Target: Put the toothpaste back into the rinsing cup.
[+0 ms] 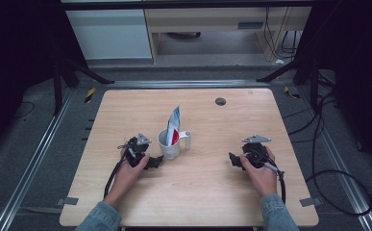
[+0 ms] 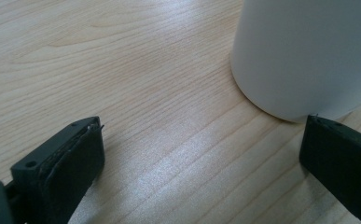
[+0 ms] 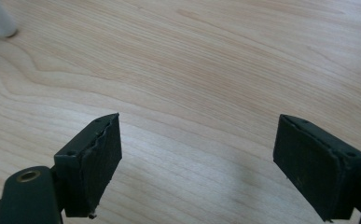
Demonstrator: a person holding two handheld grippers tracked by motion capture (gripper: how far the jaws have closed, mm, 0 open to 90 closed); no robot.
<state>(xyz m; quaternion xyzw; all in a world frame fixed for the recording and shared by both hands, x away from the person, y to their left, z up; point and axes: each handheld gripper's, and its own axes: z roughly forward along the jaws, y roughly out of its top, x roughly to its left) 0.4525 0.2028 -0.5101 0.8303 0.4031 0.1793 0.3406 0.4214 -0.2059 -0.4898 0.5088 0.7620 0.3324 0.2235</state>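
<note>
Pale wood grain ran across the table (image 1: pixel 207 192), which stood on grey carpet with dark frame legs at its far corners. Near the table's middle, a little left of centre, stood a white mug (image 1: pixel 169 143), upright, its handle (image 1: pixel 188 139) pointing toward my right. A pouch (image 1: pixel 174 126) in blue, white and red stuck up out of it, leaning slightly and reaching well above the rim.

I judged the mug stiff, smooth and fairly slippery, probably ceramic, so breakable if knocked over. Its wall looked too wide and slick for a sure pinch; the handle or the rim seemed the better hold. The pouch looked light and soft, likely to crumple, and best pinched flat near its top edge.

My left gripper (image 1: pixel 155 161) lay low on the table just beside the mug's base, on its near left side. Its jaws were spread, nothing between them; in the left gripper view the mug's white wall (image 2: pixel 304 51) rose just past one jaw tip, close but, as far as I could tell, not touching.

My right gripper (image 1: pixel 235 160) sat well apart to the right, also low, jaws spread wide over bare wood, pinching nothing.
</note>
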